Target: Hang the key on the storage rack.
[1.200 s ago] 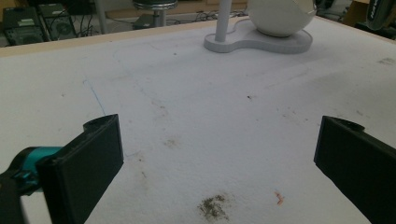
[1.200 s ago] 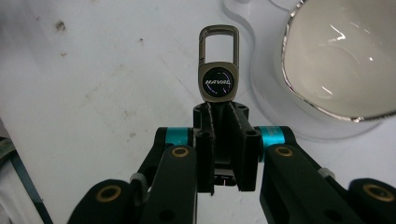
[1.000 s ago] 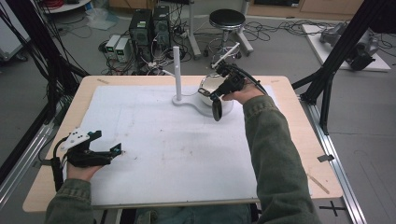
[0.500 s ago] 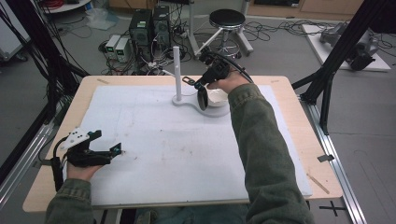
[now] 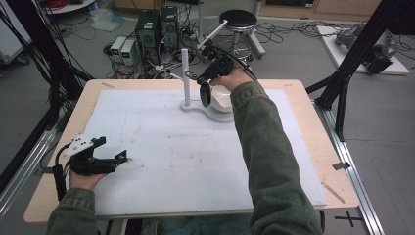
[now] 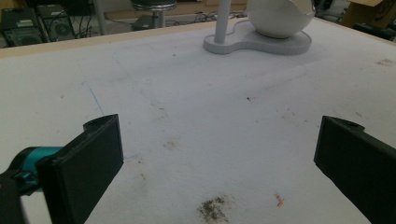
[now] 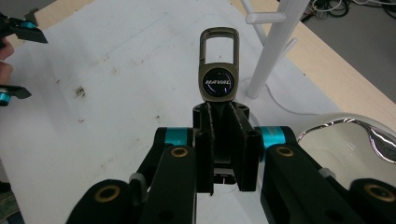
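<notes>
High view: right hand-held gripper (image 5: pixel 206 87) is raised beside the one white stand (image 5: pixel 185 73), by the one bowl (image 5: pixel 221 98); nothing hung yet, so hanging is probably what's left.
Left gripper view: left hand-held gripper (image 6: pixel 215 161) wide apart, empty, low over the bench (image 6: pixel 196 116).
Right gripper view: jaws clamped on one keychain (image 7: pixel 218 70), near the stand's pegs.

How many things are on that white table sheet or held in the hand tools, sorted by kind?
White stand with upright post: 1
White bowl on the stand's base: 1
Keychain clip marked HAVAL, clamped in the right tool: 1
Hand tools, counting the open left tool: 2
Total: 5
</notes>
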`<move>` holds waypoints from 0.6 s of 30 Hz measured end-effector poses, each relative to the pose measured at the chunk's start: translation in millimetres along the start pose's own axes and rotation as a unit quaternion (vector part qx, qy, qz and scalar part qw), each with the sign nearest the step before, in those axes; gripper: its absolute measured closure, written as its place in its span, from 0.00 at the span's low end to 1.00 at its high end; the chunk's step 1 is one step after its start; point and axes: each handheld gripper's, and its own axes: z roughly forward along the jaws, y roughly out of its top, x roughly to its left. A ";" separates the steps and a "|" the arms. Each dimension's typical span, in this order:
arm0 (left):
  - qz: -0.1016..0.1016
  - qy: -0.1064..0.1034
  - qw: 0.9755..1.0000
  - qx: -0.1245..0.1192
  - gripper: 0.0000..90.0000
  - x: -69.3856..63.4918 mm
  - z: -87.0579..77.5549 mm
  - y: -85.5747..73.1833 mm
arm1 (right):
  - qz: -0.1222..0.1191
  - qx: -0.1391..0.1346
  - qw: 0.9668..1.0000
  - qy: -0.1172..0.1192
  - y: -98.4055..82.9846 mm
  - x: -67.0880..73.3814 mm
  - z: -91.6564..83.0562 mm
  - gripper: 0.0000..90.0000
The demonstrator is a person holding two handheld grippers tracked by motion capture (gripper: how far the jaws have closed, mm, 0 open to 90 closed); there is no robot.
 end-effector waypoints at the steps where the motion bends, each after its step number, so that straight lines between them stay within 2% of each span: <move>1: 0.001 0.000 1.000 0.000 0.02 0.1 -0.1 0.0 | 0.001 -0.002 1.000 -0.004 0.8 -0.2 1.2 0.90; 9: 0.001 0.000 1.000 0.001 0.02 0.6 -0.2 -0.1 | 0.006 -0.022 0.999 -0.026 9.2 -3.5 12.5 0.90; 18: 0.002 -0.002 1.000 0.003 0.02 -0.1 0.0 -0.6 | 0.018 -0.012 0.999 -0.038 12.7 -7.3 27.6 0.89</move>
